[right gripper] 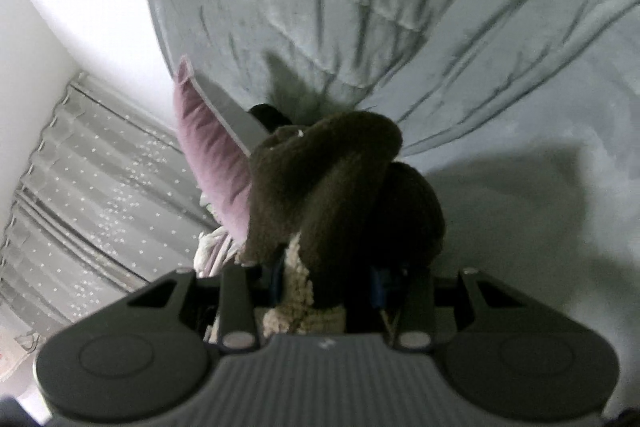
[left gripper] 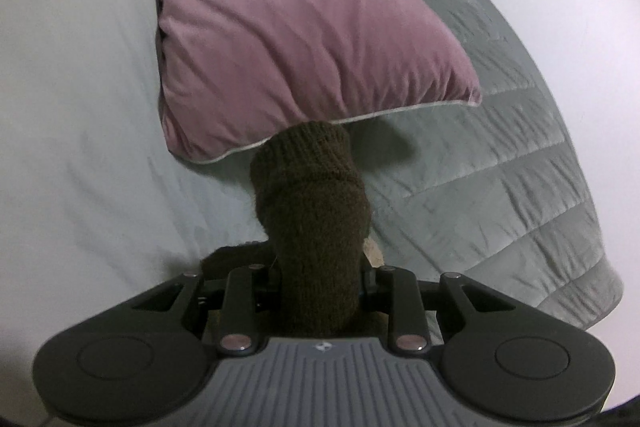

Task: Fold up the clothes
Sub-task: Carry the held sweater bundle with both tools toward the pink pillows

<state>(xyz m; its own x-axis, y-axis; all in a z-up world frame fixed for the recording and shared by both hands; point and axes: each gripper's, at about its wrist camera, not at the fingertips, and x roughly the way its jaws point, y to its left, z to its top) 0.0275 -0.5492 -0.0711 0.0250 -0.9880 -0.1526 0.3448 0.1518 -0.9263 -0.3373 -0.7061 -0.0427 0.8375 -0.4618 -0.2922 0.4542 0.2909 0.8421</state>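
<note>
A dark brown knitted garment is held by both grippers above a bed. In the left wrist view my left gripper (left gripper: 320,283) is shut on a ribbed cuff or sleeve of the brown knit (left gripper: 312,195), which sticks up from between the jaws. In the right wrist view my right gripper (right gripper: 324,287) is shut on a bunched part of the same brown knit (right gripper: 332,179), with a cream fleecy lining (right gripper: 298,291) showing at the jaws. The fingertips of both grippers are hidden by the fabric.
A mauve pillow (left gripper: 288,27) lies on the pale sheet (left gripper: 72,107), beside a grey-green quilted blanket (left gripper: 500,155). In the right wrist view the pillow (right gripper: 216,155), the quilt (right gripper: 360,7), a white wall (right gripper: 60,7) and a sparkly sheer curtain (right gripper: 100,195) show.
</note>
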